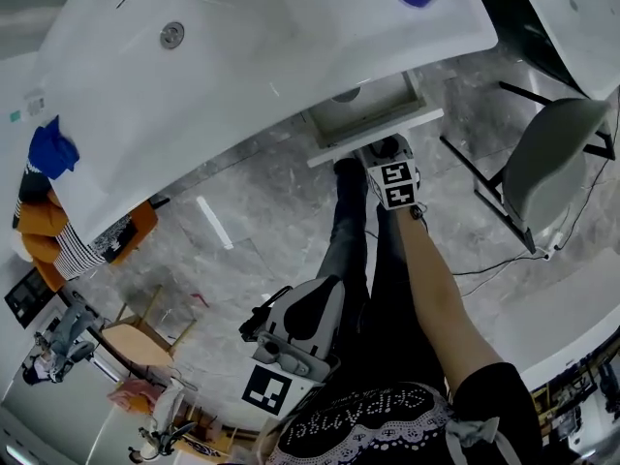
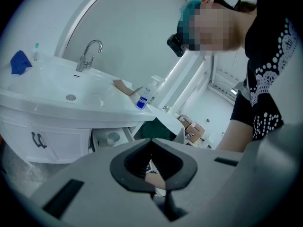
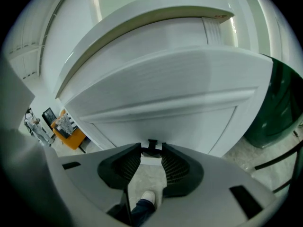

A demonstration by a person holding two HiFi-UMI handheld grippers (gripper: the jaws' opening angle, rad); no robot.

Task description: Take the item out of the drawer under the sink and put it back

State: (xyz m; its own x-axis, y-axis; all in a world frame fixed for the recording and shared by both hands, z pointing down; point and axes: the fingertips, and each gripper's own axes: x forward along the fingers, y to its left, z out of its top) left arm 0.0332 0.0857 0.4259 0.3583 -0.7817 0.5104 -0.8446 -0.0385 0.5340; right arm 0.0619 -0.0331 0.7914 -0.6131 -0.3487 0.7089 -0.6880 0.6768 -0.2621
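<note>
under the white sink (image 1: 242, 66), the drawer (image 1: 376, 134) stands open, and the right tongs (image 3: 152, 150) pinch its small dark handle (image 3: 152, 145). the left tongs (image 2: 151, 142) hang low beside the person's legs, pressed together on nothing. the item, what looks like a small white cup (image 2: 112, 137), sits upright inside the drawer. it appears light and stiff, with smooth sides likely to slip. a hold across the rim or round the body seems soundest, with gentle pressure in case the wall is thin.
</note>
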